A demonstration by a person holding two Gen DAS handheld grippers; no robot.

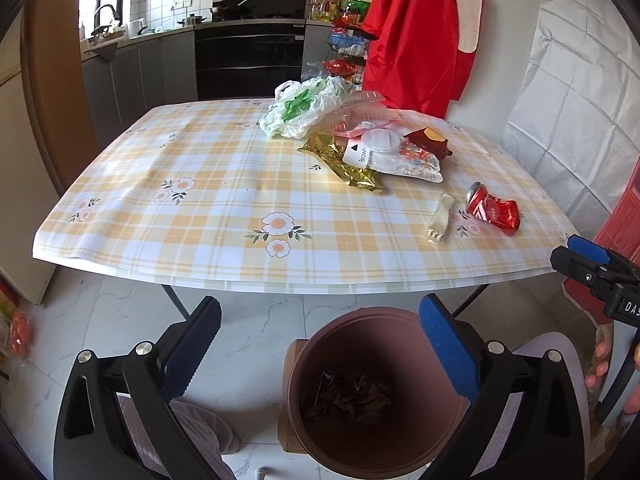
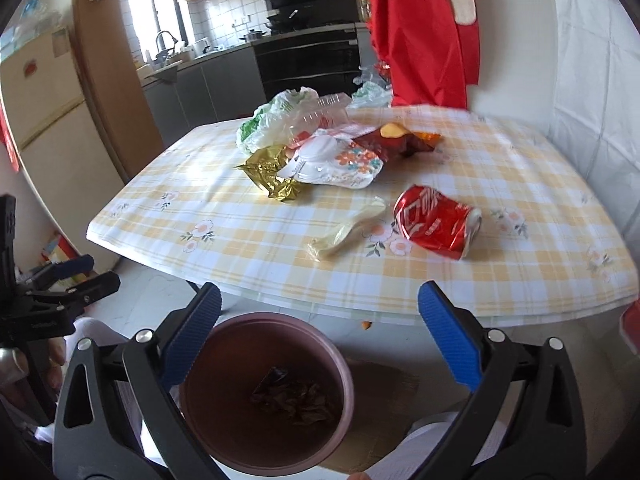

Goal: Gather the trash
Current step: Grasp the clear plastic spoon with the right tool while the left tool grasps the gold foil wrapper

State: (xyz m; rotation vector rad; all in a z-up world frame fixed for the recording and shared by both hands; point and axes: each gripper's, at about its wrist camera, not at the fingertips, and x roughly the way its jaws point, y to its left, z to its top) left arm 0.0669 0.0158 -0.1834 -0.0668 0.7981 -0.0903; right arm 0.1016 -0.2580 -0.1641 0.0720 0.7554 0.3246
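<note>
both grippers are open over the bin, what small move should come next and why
Probably swing the right gripper forward to the crushed red can. Both it and the left gripper are open and empty above the bin, which already holds dark scraps. The can lies apart from the pile, beside a pale wrapper.

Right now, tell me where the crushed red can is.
The crushed red can lies on the checked tablecloth near the table's front right edge, beside the pale wrapper, apart from the main trash pile.

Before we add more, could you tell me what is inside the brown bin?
The brown bin holds a small heap of dark crumpled wrappers on its bottom. Anything beneath that heap is covered.
</note>
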